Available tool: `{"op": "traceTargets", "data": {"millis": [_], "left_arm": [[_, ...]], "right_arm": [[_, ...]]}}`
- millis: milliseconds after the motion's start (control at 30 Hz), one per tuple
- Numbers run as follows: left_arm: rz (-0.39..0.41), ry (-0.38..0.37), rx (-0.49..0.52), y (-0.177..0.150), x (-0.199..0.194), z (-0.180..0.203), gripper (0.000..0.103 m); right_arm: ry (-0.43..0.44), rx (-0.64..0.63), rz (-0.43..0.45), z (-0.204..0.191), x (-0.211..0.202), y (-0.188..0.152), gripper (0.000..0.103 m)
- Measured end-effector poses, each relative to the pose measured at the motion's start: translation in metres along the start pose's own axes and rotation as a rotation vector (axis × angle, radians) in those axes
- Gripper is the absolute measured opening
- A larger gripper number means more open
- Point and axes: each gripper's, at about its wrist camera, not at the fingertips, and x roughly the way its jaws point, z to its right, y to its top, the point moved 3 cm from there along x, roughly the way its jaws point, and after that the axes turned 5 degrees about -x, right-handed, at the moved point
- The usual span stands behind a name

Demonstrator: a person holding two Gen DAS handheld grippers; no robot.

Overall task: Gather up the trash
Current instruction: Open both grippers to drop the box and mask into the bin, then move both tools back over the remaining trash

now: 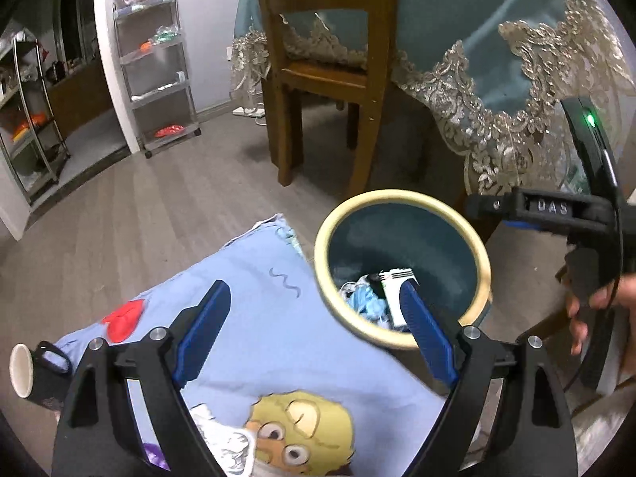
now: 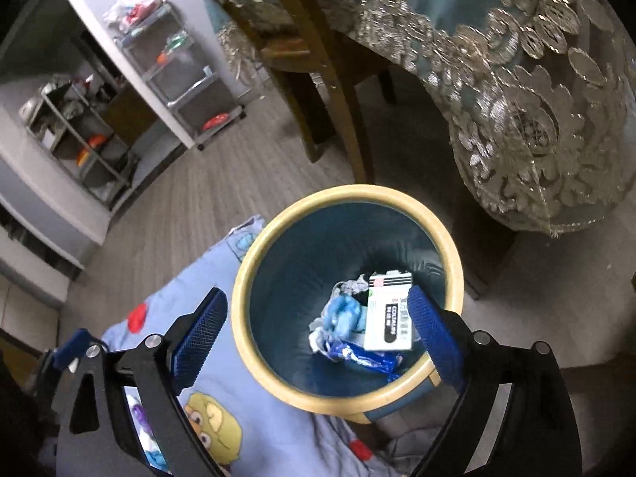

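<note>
Both grippers, left (image 1: 314,330) and right (image 2: 318,334), hang spread wide and empty over the yellow-rimmed bin (image 2: 254,342). Inside lie a white carton (image 2: 387,318) and crumpled wrappers (image 2: 342,318).

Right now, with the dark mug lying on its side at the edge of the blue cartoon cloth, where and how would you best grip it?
Judging from the left wrist view only: take the dark mug across its body, coming down from above. It lies on its side on the cartoon cloth, white mouth facing left, handle on top, so its curved sides look free for the jaws. The handle loop looks harder to catch.
</note>
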Motion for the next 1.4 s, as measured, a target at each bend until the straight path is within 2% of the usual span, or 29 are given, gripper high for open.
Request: {"op": "traceTargets", "data": {"millis": [300,467,633,800,1033,1233,1400], "left_arm": [[0.029,0.072,0.013,-0.020,-0.056,-0.031,0.092],[0.037,0.112,-0.036,-0.037,-0.092,-0.058,0.094],[0.036,0.160,-0.078,-0.064,-0.131,-0.091,0.094],[0.047,0.207,-0.157,-0.093,-0.158,-0.124,0.095],[0.010,0.257,-0.217,-0.133,-0.157,-0.155,0.095],[-0.053,0.286,-0.262,-0.150,-0.133,-0.178,0.095],[-0.123,0.302,-0.319,-0.166,-0.111,-0.198,0.095]], "right_arm": [[-0.055,-0.182,0.022,-0.047,-0.022,-0.012,0.096],[-0.005,-0.210,0.043,-0.079,-0.038,-0.031,0.097],[-0.005,-0.299,0.047,-0.110,-0.047,-0.054,0.097],[0.031,-0.294,0.030,-0.133,-0.050,-0.078,0.097],[0.060,-0.389,-0.025,-0.175,-0.037,-0.122,0.097],[0.136,-0.415,-0.148,-0.204,-0.006,-0.164,0.097],[0.164,-0.527,-0.216,-0.229,0.014,-0.190,0.092]]}}
